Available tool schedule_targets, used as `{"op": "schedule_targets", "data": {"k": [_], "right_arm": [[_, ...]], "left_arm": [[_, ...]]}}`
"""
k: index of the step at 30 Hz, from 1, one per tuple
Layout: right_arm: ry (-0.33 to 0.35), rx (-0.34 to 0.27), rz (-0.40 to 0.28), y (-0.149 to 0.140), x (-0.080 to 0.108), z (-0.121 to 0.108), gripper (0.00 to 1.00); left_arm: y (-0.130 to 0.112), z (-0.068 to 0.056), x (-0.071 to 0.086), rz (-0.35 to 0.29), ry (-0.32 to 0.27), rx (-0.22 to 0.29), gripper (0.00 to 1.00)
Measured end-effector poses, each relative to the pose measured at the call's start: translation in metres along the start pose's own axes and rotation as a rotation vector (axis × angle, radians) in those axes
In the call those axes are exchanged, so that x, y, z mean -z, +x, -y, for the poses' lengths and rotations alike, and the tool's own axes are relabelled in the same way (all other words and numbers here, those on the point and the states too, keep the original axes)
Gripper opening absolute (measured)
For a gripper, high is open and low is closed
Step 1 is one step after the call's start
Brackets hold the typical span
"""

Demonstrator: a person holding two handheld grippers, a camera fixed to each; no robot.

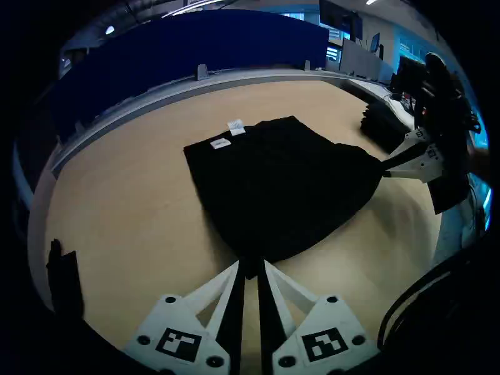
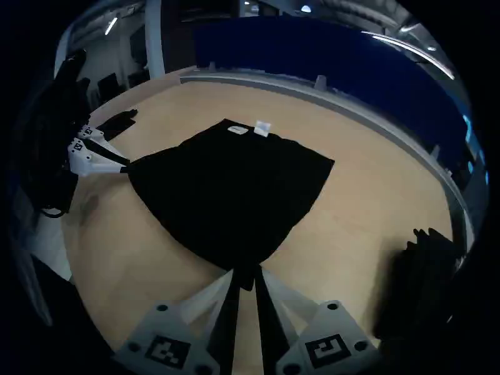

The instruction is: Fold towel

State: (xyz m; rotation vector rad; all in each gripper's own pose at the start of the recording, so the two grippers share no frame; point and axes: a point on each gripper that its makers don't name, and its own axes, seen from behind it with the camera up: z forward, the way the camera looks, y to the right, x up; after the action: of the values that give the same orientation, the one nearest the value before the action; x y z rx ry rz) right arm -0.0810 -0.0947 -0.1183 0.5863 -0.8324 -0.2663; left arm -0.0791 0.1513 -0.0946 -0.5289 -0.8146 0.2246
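Found the black towel [image 1: 275, 187] spread on the pale wooden table [image 1: 137, 206], roughly mid-surface, well apart from the blue partition [image 1: 187, 44] behind the far rim. Noted two small white labels [image 1: 236, 127] at its far edge, that edge turned toward the partition, the opposite edge turned toward the person. Judged it close to square through the fisheye, so could not name a long axis with confidence; read the run from labelled edge to near edge as slightly the longer.

In the left gripper view, saw the left gripper [image 1: 250, 265] low and central, fingers clenched on the towel's near corner, cloth drawn to a point between them. Farther right, saw the right gripper [image 1: 382, 170] pinching the neighbouring corner, likewise drawn out to a tip. Made out a soft shadow beneath the edge between the two corners, as though raised a little off the wood.

In the right gripper view, met the same towel [image 2: 231, 194] on the table [image 2: 375, 187], labels [image 2: 262, 128] again at the far side. Saw the right gripper [image 2: 245, 275] closed on its corner and the left gripper [image 2: 127, 167] off to the left, clamped on the other.

Spotted a dark stack of cloth [image 1: 381, 125] lying apart near the table's edge.
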Motion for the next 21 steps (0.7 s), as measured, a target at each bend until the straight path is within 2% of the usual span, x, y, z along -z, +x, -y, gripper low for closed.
{"op": "schedule_targets", "data": {"k": [12, 21], "right_arm": [[-0.005, 0.014, -0.036, 0.025, 0.041, 0.007, 0.17], [0.007, 0.011, -0.05, 0.039, 0.07, 0.013, 0.17]], "left_arm": [[0.028, 0.0, 0.038, -0.039, 0.011, 0.064, 0.13], [0.037, -0.007, 0.068, -0.046, 0.007, 0.109, 0.13]]}}
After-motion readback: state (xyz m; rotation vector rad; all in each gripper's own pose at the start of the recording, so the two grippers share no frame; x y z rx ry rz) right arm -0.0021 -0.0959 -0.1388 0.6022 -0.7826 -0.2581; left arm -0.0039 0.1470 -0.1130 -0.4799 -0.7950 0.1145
